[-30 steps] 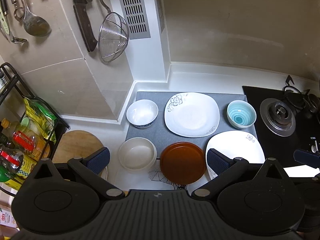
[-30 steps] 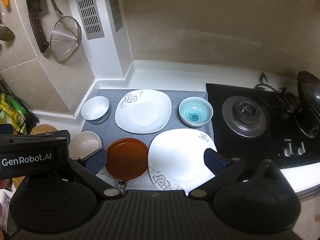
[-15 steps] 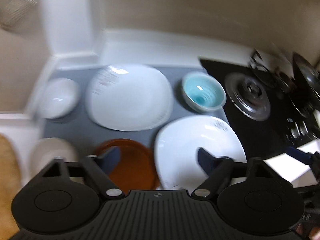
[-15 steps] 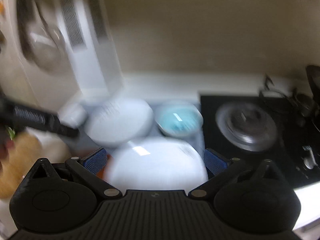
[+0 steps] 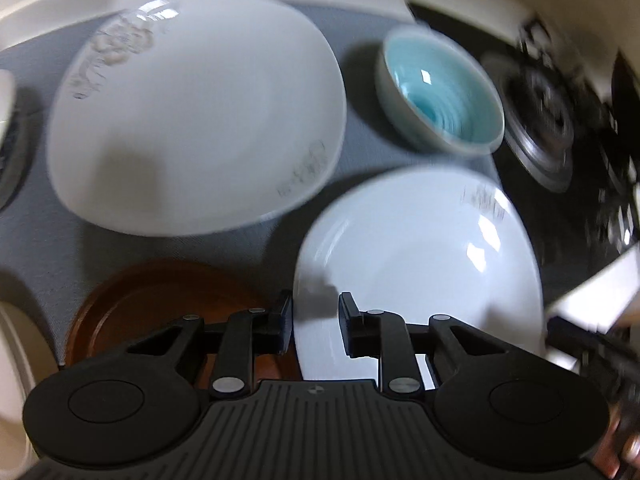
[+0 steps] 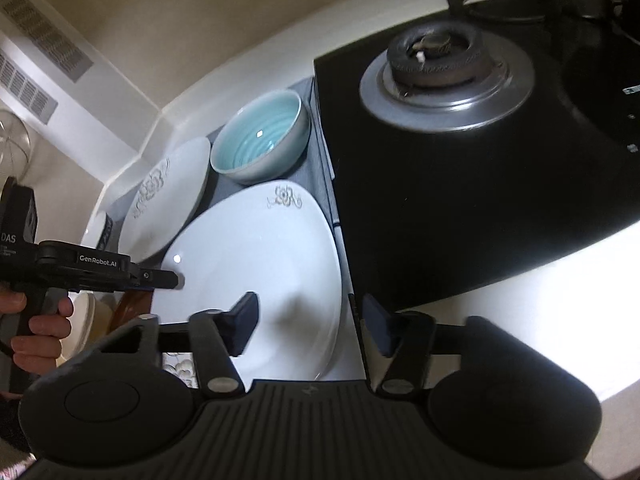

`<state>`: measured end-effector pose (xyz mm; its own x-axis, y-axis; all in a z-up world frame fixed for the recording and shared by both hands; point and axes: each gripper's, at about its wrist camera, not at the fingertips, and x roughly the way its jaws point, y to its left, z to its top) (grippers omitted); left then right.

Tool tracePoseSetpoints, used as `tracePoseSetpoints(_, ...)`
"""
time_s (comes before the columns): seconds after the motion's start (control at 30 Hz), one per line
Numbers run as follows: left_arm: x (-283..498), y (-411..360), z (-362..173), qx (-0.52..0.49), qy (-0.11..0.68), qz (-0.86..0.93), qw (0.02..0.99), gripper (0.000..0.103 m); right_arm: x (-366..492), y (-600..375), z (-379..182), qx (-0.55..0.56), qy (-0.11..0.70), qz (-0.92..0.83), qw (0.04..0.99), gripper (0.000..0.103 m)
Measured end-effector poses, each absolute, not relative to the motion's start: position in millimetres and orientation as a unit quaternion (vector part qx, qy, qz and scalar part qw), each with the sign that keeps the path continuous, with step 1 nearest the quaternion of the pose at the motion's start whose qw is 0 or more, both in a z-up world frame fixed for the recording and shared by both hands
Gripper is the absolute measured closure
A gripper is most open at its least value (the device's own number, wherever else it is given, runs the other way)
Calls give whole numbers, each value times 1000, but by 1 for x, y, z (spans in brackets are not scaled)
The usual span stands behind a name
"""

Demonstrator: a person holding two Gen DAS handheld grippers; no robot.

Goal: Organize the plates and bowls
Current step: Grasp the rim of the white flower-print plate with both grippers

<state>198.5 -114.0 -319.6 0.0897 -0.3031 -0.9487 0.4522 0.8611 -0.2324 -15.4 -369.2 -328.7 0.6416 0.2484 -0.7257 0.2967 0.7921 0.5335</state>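
Astride near plate [image 5: 420,248] rim, left tongs [image 5: 314,326]

I read the near white plate [image 6: 256,256] as glazed ceramic, smooth and glossy. The blue bowl [image 6: 260,140] shows a ridged glossy glaze. The mat [image 5: 24,232] looks like matt grey cloth. The hob [image 6: 480,208] surface is glossy black; its burner ring [image 6: 448,80] is brushed metal.

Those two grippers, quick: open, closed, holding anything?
Left gripper: part-open astride the near white plate's left rim.
Right gripper: open astride its right rim.
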Motion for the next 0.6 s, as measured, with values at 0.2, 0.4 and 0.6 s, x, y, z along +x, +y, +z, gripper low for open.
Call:
tracePoseSetpoints(0.2, 189, -96, -327, 15, 666, -264, 697, 77, -1, -374, -347, 333, 433, -6, 838, 77)
tracePoseSetpoints(0.4, 170, -86, -341, -33, 696, -273, 663, 76, 2, -376, -353, 333, 430, 10, 839, 75)
tracePoseSetpoints(0.6, 157, -80, -321, -41, 681, -254, 686, 77, -2, -374, -341, 308, 433, 15, 847, 73)
